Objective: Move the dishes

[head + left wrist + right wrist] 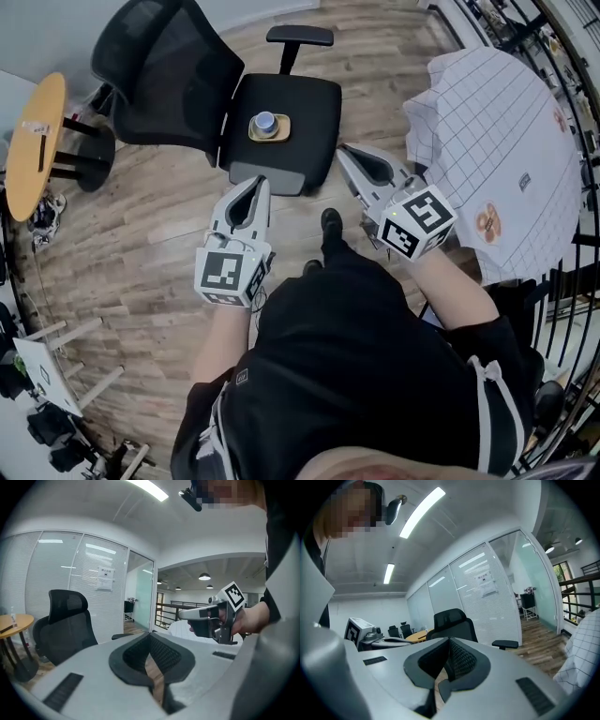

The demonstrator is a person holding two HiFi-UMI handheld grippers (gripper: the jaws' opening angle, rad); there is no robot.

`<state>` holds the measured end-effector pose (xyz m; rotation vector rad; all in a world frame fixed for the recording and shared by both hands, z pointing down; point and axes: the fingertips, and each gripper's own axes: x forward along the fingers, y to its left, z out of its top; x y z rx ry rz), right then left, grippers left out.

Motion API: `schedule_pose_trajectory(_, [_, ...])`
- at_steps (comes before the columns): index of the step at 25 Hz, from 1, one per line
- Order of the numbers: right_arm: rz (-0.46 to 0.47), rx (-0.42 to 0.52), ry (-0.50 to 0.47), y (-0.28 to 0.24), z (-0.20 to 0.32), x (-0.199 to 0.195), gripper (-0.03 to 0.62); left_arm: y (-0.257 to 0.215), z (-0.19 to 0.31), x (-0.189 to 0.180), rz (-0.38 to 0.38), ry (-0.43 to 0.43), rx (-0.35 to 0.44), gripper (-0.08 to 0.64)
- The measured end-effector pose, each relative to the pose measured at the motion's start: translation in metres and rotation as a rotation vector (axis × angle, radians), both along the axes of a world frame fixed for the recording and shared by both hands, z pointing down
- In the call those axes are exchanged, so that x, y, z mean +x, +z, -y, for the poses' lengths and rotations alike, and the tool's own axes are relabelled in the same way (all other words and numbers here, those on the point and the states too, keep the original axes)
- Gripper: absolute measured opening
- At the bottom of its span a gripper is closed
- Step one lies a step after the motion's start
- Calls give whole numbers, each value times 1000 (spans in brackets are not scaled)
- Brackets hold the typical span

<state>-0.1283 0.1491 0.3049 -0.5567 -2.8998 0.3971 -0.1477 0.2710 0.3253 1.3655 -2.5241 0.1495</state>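
Observation:
A tan saucer with a small blue and white cup [268, 126] rests on the seat of a black office chair [281, 117]. My left gripper [262, 181] hovers in front of the seat's near edge, jaws shut and empty. My right gripper [343, 150] is by the seat's right corner, also shut on nothing. A small dish with an orange pattern [487, 222] lies on the checked tablecloth [506, 131] at the right. In the left gripper view the jaws [151, 635] meet at the tip, and the right gripper [211, 616] shows beyond in a hand. The right gripper view shows shut jaws [449, 640].
A round wooden side table [33, 141] stands at the far left, the cloth-covered table to the right by a black railing [572, 281]. Wood floor [141, 244] lies between. Glass office walls [93, 588] stand behind the chair [65, 620].

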Motion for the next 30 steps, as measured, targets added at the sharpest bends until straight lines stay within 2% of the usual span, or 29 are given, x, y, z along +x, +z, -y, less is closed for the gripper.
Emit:
schedule_pose_trajectory(3, [-14, -12, -39, -9, 21, -47, 17, -14, 17, -42, 8, -57, 5, 6])
schedule_pose_trajectory(7, [-24, -20, -105, -3, 24, -87, 17, -16, 15, -77, 15, -145, 21, 6])
schedule_pose_trajectory(12, [-51, -9, -147, 6, 8, -131, 17, -7, -1, -116, -36, -206, 44, 6])
schedule_pose_trajectory(17, [-89, 18, -161, 20, -13, -176, 17, 1, -18, -159, -44, -201, 57, 6])
schedule_pose_trajectory(23, [-167, 28, -159, 53, -33, -229, 17, 36, -31, -205, -90, -160, 22, 6])
schedule_pose_trajectory(30, [-272, 46, -181, 103, -53, -272, 17, 81, -45, -257, -161, -175, 4, 6])
